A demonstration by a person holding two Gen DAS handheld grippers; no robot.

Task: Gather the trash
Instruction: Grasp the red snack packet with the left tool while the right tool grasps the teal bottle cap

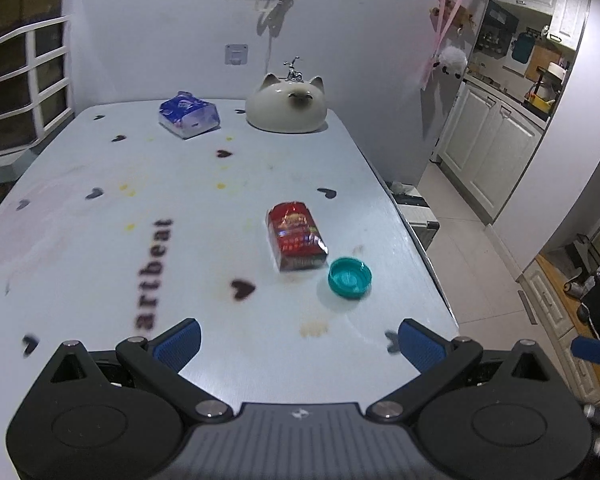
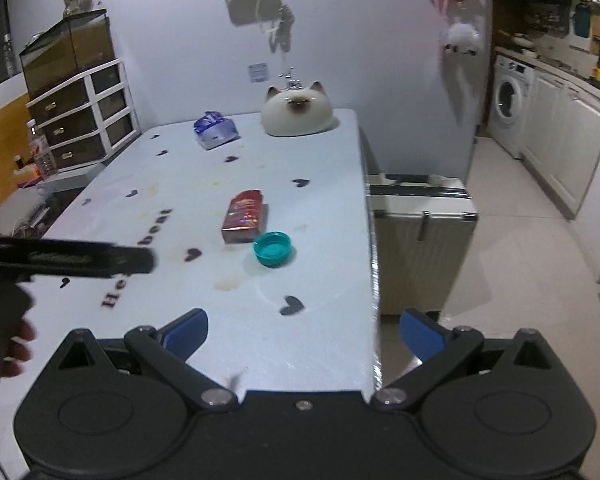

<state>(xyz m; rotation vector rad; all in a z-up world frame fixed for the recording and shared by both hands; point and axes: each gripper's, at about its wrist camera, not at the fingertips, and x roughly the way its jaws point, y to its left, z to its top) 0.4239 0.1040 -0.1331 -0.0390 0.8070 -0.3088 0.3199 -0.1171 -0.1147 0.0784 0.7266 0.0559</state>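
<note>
Both my claws hang spread apart, holding nothing. Ahead of my left claw (image 1: 299, 345), on the pale blue counter (image 1: 100, 240), lies a crumpled red foil packet (image 1: 297, 236), a teal plastic cap (image 1: 350, 278) just beside it. I should straddle the packet's narrow sides, then squeeze gently.

We are in a home: our bench (image 2: 324, 240) wears a heart-printed cloth, a cat-shaped ornament (image 2: 297, 114) sits by the wall, and an open doorway shows a kitchen with white cabinets (image 1: 488, 148) and a washing machine (image 2: 510, 104).
</note>
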